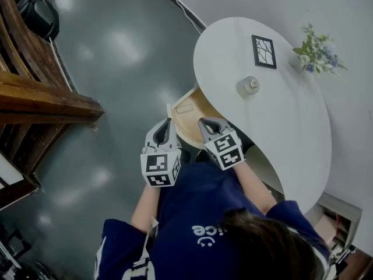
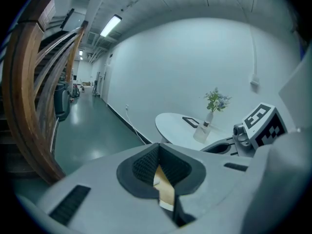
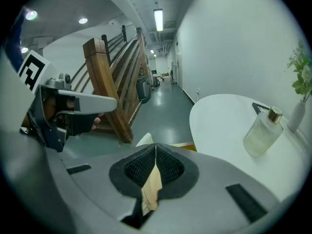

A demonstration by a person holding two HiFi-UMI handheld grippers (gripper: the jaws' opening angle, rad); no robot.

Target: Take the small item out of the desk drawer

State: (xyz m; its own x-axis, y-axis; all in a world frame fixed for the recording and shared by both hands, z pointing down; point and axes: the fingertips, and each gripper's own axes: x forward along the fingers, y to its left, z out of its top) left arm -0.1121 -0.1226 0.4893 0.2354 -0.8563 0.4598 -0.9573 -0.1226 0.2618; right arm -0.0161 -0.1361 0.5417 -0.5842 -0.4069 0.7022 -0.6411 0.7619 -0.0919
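Note:
The pale wooden drawer [image 1: 187,111] stands pulled out from under the white oval desk [image 1: 291,127]. I see no small item on the part of its floor that shows; the grippers cover the rest. My left gripper [image 1: 166,123] hovers at the drawer's left front corner, jaws shut and empty [image 2: 158,147]. Over the drawer's right side is my right gripper [image 1: 206,122], its jaws also shut with nothing held [image 3: 155,147]. Behind each pair of closed tips only drawer wood shows.
On the desk stand a glass bottle [image 1: 249,86], a small black picture frame [image 1: 263,51] and a vase of flowers [image 1: 315,54]. A wooden staircase [image 1: 41,98] rises at the left over grey floor [image 1: 128,51]. The person's body is close behind the grippers.

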